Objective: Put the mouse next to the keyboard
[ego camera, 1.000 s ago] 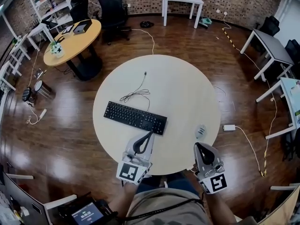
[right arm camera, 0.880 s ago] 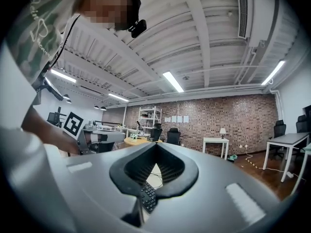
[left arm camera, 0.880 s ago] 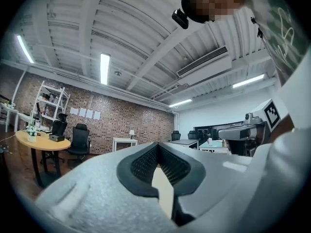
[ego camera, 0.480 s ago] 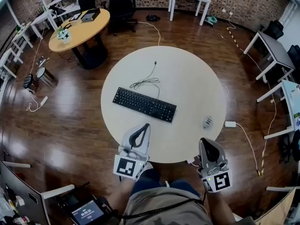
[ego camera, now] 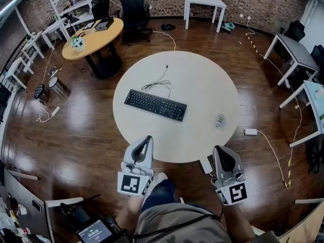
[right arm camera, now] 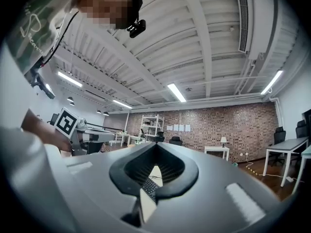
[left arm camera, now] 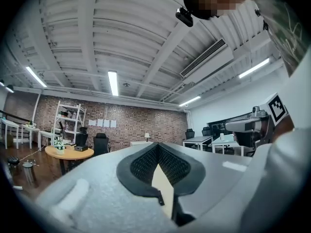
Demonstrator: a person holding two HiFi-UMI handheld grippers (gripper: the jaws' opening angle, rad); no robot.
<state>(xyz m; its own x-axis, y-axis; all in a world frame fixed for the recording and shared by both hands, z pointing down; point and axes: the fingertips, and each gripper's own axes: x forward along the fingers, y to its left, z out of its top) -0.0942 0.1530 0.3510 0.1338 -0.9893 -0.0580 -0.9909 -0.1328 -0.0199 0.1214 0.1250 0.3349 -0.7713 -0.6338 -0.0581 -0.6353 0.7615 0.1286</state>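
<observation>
A black keyboard (ego camera: pixel 155 105) lies in the middle of the round white table (ego camera: pixel 197 80), its cable (ego camera: pixel 159 82) curling away behind it. The grey mouse (ego camera: pixel 219 120) sits near the table's right front edge, well apart from the keyboard. My left gripper (ego camera: pixel 148 138) is at the table's front edge, shut and empty, short of the keyboard. My right gripper (ego camera: pixel 218 149) hangs just off the front edge below the mouse, its jaws together with nothing in them. In the right gripper view a bit of the keyboard (right arm camera: pixel 150 183) shows past the right gripper (right arm camera: pixel 155 154). The left gripper (left arm camera: pixel 157 146) points level over the table.
A round wooden table (ego camera: pixel 93 37) and black chairs (ego camera: pixel 134 9) stand at the back left. A white table (ego camera: pixel 205 1) is by the brick wall. Desks (ego camera: pixel 296 52) line the right side. A white adapter (ego camera: pixel 250 131) with a cable lies on the floor.
Both grippers have drawn back from over the table toward its front edge, away from the keyboard and mouse. Keyboard and mouse have kept their places on the table.
</observation>
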